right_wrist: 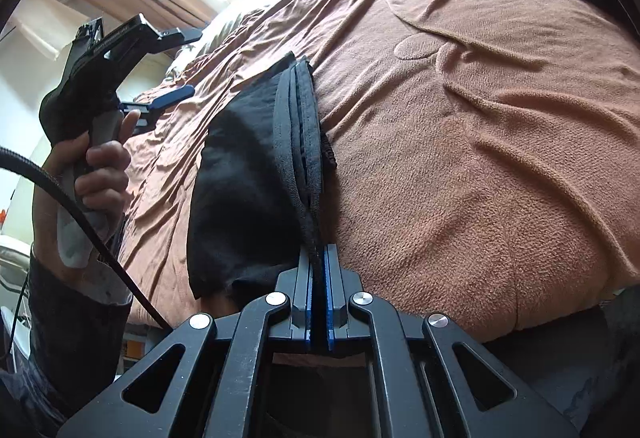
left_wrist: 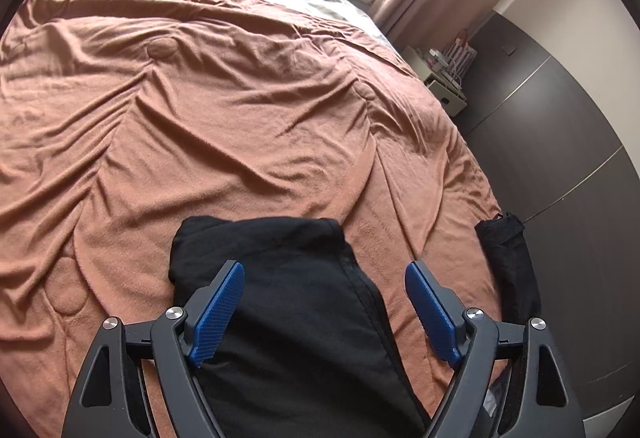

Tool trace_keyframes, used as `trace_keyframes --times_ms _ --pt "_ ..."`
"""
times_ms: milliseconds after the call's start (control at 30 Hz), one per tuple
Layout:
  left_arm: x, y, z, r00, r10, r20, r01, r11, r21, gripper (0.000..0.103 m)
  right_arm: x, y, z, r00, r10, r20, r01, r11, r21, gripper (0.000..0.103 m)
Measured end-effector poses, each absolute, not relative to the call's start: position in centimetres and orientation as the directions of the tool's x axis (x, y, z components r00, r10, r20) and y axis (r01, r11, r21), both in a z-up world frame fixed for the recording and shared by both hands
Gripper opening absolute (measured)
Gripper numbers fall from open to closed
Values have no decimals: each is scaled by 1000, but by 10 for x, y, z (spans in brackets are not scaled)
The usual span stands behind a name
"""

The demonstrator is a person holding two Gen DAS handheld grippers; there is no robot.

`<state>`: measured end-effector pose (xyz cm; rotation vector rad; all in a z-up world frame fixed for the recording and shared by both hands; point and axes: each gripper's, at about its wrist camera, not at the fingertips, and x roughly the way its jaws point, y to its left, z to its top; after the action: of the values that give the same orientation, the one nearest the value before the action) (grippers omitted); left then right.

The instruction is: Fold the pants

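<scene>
right gripper (right_wrist: 319,258) clamped on waistband edge of black pants (right_wrist: 248,174); left gripper (left_wrist: 325,278) wide apart, empty, above pants on brown blanket (left_wrist: 240,110).

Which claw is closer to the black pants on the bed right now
Right. The right claw is shut on the edge of the black pants. The left claw is open, held above them and not touching.

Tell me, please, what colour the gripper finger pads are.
Blue pads, clearest in the left wrist view.
</scene>
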<state>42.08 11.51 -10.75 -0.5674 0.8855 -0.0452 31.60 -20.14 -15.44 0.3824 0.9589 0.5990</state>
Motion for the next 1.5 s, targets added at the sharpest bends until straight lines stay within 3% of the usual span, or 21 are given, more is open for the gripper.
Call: trace_keyframes --times_ms 367,433,667,767,900,933,1500 --pt "358 138 -143 589 -227 -776 -267 851 -452 83 299 -203 -155 403 658 -636 -316 752 578 2" --pt "349 137 -151 574 -233 -785 -270 851 -451 75 295 -203 -154 402 647 -647 -322 762 562 2" --pt "329 133 -179 526 -262 -809 -295 836 -463 64 289 -199 -138 452 587 -672 -357 809 467 4" --pt "325 128 -187 506 -265 -821 -294 842 -453 64 289 -200 -131 473 575 -667 -358 818 450 11" --pt "319 126 -197 473 -265 -840 -313 841 -442 63 291 -202 -119 516 567 -642 -358 823 441 46" --pt "317 127 -197 472 -263 -842 -313 842 -439 62 292 -201 -117 524 567 -636 -363 824 436 50" --pt "324 153 -178 527 -270 -806 -319 816 -482 61 397 -145 -113 460 581 -672 -427 808 406 52"
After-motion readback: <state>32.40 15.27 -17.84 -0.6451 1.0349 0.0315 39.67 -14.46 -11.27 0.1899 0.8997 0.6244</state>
